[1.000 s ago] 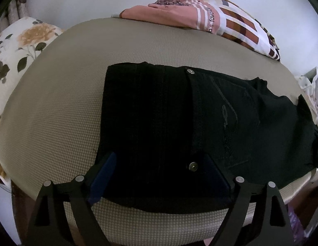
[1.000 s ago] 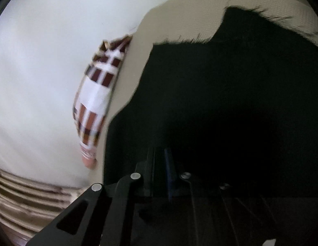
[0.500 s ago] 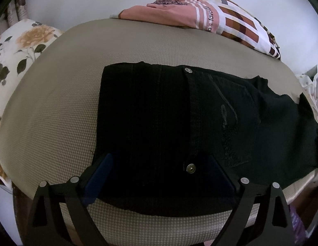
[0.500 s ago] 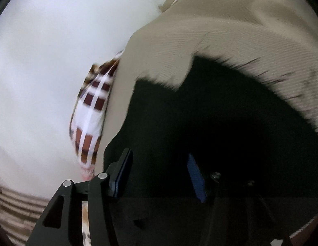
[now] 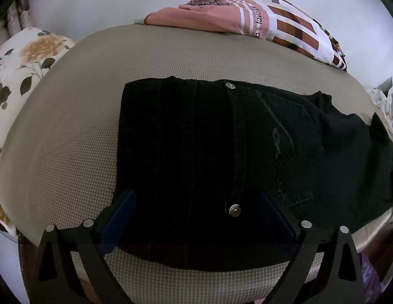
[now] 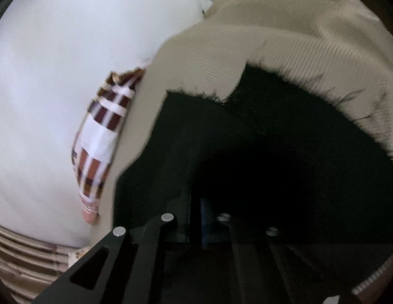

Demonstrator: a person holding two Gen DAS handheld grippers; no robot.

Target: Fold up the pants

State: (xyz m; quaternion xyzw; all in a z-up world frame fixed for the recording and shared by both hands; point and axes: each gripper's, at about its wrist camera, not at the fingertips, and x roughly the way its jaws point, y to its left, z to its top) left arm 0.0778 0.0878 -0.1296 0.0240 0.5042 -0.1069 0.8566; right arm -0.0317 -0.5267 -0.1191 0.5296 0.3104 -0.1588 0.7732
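The black pants [image 5: 196,157] lie folded on a beige cushioned surface [image 5: 69,131], waistband buttons showing, legs running off to the right. My left gripper [image 5: 196,210] is open, its fingers straddling the pants' near edge. In the right wrist view the pants [image 6: 285,152] fill the lower right, with frayed leg hems near the top. My right gripper [image 6: 196,217] has its jaws nearly together over the dark cloth; whether cloth is pinched between them I cannot tell.
A pink, white and brown checked cloth [image 5: 259,20] lies at the far edge, also in the right wrist view [image 6: 102,139]. A floral pillow [image 5: 21,65] sits at the left. A white wall [image 5: 95,0] stands behind.
My right gripper opened half a second ago and has closed again. It shifted over the leg end of the pants. The left gripper has barely moved.
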